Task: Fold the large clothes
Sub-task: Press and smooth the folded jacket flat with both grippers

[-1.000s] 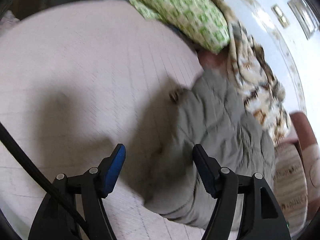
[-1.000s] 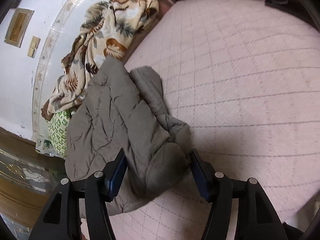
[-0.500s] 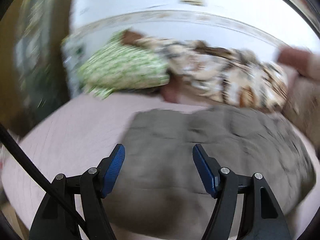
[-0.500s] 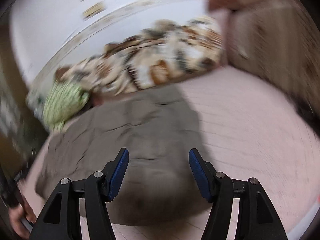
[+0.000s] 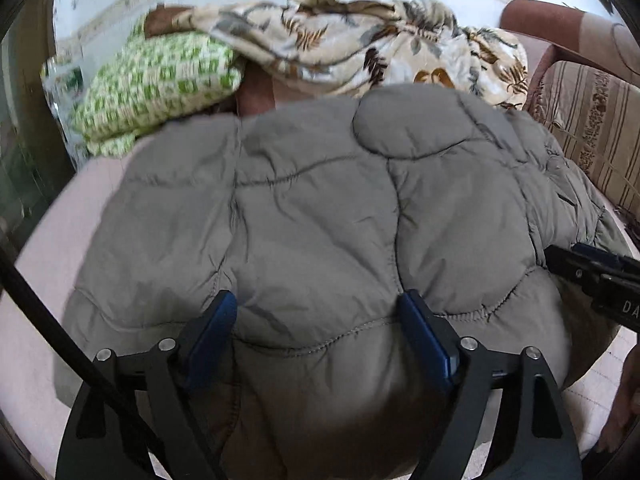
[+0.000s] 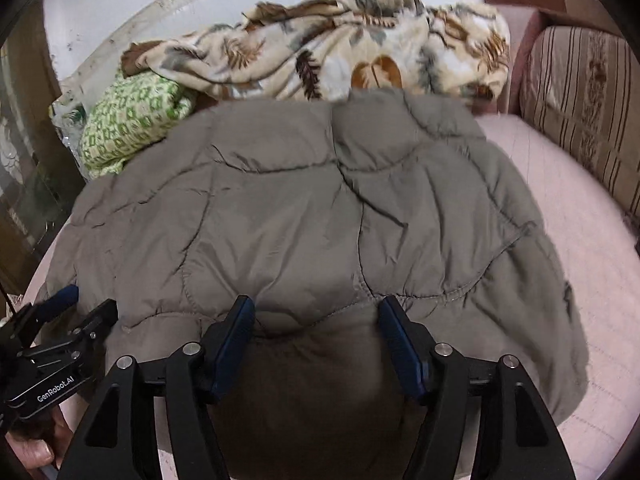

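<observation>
Lying spread across the pink bed cover (image 6: 580,216), the grey quilted jacket (image 5: 320,216) is seen bulging up between both claws, its near hem at 6 o'clock in each view. The left claw (image 5: 318,332) is held wide open, blue pads apart, with padded fabric swelling into the gap but not pinched. The right claw (image 6: 314,330) is likewise spread wide, cloth between the pads yet nothing clamped.

The jacket is judged soft, puffy and light for its bulk, with a smooth shell likely to slip; thick filling would resist a sharp crease and spring back. A hold is best taken on a stitched hem or seam line, where the layers are thinner and firmer, rather than on a puffed panel.

From the left wrist view, the jacket's right side is shown bunched at 3 o'clock near the striped cushion (image 5: 592,128), with the other tool's body at the edge. From the right wrist view, bare bed at 3 o'clock is revealed instead, and the left tool at 8 o'clock. The leaf-print blanket (image 6: 340,52) and green patterned bundle (image 6: 128,120) lie beyond, at 12 and 10 o'clock.
</observation>
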The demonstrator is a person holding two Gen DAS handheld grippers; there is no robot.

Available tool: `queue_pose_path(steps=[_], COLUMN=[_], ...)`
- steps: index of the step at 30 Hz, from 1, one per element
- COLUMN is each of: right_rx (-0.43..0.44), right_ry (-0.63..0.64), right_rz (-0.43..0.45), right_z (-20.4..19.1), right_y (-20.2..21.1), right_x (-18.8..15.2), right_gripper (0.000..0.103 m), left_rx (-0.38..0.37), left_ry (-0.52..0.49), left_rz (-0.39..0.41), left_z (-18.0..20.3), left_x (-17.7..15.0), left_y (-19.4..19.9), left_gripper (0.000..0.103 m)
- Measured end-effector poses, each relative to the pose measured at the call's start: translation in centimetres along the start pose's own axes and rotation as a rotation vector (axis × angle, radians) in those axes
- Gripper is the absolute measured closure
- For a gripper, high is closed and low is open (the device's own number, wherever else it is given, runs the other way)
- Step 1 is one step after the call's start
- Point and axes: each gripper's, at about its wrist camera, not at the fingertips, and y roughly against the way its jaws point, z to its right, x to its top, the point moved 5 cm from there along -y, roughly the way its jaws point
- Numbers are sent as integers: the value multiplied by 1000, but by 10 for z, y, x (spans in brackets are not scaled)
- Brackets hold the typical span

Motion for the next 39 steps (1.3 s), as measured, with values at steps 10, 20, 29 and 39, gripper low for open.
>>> queue_pose_path(steps=[10, 20, 29, 39], right_rx=[-27, -10, -28, 2], right_ry=[43, 13, 97, 189], right_rz=[-27, 82, 184, 193], right_z=[-3, -7, -21, -41], right_y=[-15, 25, 69, 83], right_x=[-6, -5, -14, -33], right_gripper=[23, 22, 22, 16], left_rx=[31, 12, 17, 36], left_ry=[-24, 39, 116, 120], left_rz=[19, 94, 119, 106], left_z=[6, -7, -25, -31], left_x=[-5, -7, -22, -40], left_y=[-15, 14, 52, 72], left_gripper=[16, 16, 16, 13])
